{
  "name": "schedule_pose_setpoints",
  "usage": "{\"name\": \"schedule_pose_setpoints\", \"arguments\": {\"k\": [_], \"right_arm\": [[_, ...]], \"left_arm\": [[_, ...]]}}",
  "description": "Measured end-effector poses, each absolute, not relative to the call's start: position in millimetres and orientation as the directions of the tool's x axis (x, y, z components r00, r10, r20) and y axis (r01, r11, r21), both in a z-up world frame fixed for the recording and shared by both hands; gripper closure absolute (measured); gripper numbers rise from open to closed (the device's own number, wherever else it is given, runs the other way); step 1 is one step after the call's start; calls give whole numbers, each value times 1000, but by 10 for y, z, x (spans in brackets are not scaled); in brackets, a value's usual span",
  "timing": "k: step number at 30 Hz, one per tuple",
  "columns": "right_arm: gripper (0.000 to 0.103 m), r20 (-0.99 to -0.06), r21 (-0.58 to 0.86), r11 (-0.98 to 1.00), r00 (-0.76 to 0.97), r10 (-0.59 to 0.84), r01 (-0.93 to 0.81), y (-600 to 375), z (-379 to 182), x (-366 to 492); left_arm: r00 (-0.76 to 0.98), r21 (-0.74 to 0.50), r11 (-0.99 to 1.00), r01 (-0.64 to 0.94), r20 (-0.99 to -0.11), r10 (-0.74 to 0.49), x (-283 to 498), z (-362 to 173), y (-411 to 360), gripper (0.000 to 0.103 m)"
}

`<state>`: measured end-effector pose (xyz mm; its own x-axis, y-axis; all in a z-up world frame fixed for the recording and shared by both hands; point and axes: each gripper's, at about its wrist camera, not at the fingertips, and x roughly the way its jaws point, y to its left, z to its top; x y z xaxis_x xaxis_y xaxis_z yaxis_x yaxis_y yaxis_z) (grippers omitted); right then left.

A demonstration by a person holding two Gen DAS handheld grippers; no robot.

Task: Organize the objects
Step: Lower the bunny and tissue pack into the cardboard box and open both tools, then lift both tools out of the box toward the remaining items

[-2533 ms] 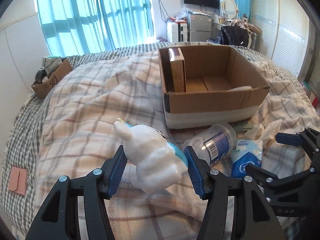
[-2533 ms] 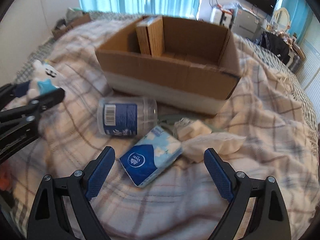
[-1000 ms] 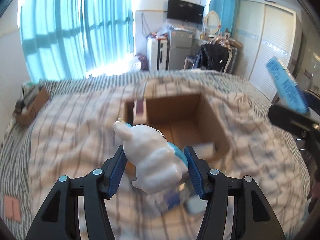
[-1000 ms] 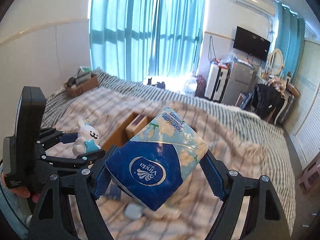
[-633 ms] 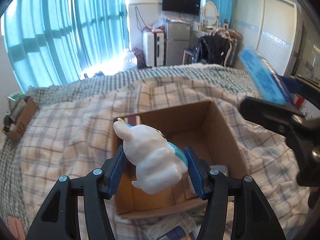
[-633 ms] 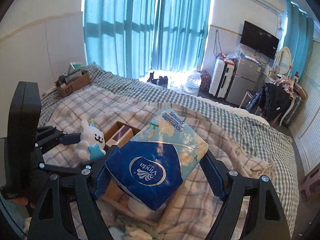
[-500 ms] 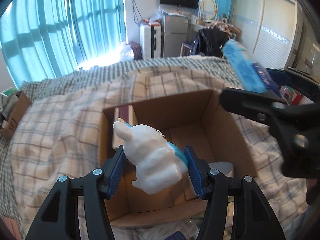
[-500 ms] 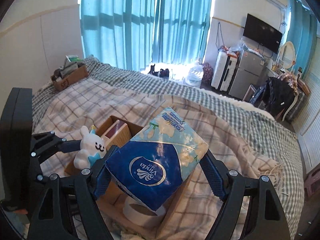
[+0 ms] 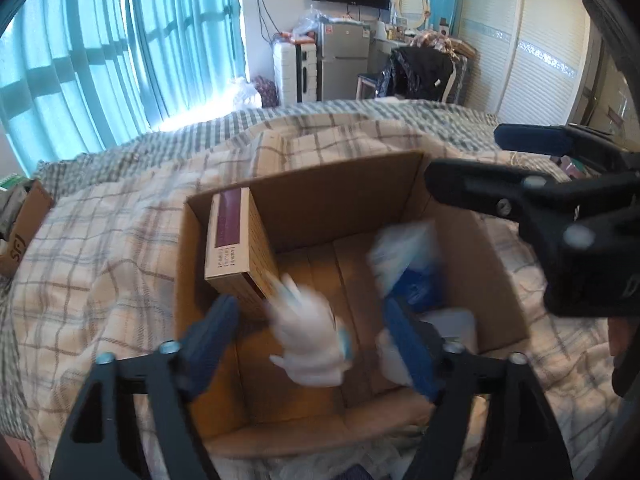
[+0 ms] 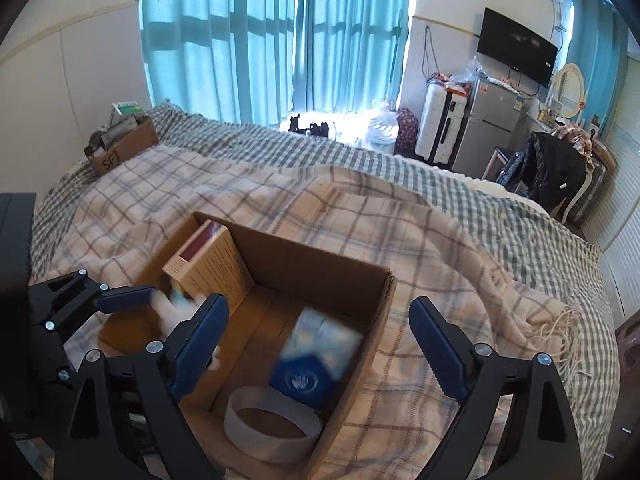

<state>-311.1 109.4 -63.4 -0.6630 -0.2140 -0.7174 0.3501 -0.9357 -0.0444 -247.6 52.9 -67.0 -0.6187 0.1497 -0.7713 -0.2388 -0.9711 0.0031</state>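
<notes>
An open cardboard box sits on the plaid blanket. My left gripper is open above it; the white rabbit toy, blurred, falls free between the fingers into the box. My right gripper is open above the box's right half; the blue tissue pack, blurred, drops inside it. A tan carton stands upright at the box's left wall. A white tape roll lies in the box's near corner.
The bed is covered by a plaid blanket. A small cardboard box with odds and ends sits at the bed's far left. A fridge and suitcase stand beyond the bed. Loose items lie in front of the box.
Both grippers have opened over the box. The rabbit toy has left the left gripper and the tissue pack has left the right one; both are dropping into the box.
</notes>
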Motion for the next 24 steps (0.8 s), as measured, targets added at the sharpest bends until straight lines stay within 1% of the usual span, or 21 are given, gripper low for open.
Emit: {"name": "schedule_pose_setpoints", "arguments": {"k": [5,6,8,11,14,17,19,24], "right_arm": [[10,-663,-63,-941,-719,-209,331,1162,-165,-2749],[10,-653,-71,-941,-728,-207,331,1172,-85,-2680],[10,-628,-94,-940,-752,-200,328,1209,112,-2486],[10,-605,-102,-943,-772,-194,317,1303,358,-2201],[10,-584,-98,-948,-789,-191,303,1383,513,-1901],[10,-573,-99,-949,-797,-192,299,1415,535,-1676],[10,-564,-98,-949,-802,-194,298,1427,507,-1530],[10,-583,-93,-944,-786,-207,317,1388,238,-1352]], "left_arm": [[-659,7,-975,-223,-738,145,-2199,-316,542,19],[-675,15,-976,-216,-724,138,-2116,-212,542,18],[-708,26,-980,-196,-696,123,-1965,-34,512,6],[-753,28,-986,-163,-649,106,-1739,208,422,3],[-771,47,-990,-130,-633,72,-1529,324,375,3],[-784,48,-992,-116,-617,62,-1324,362,314,0],[-792,31,-995,-94,-608,56,-1198,328,251,0],[-787,16,-999,-35,-616,18,-1037,137,145,0]]}}
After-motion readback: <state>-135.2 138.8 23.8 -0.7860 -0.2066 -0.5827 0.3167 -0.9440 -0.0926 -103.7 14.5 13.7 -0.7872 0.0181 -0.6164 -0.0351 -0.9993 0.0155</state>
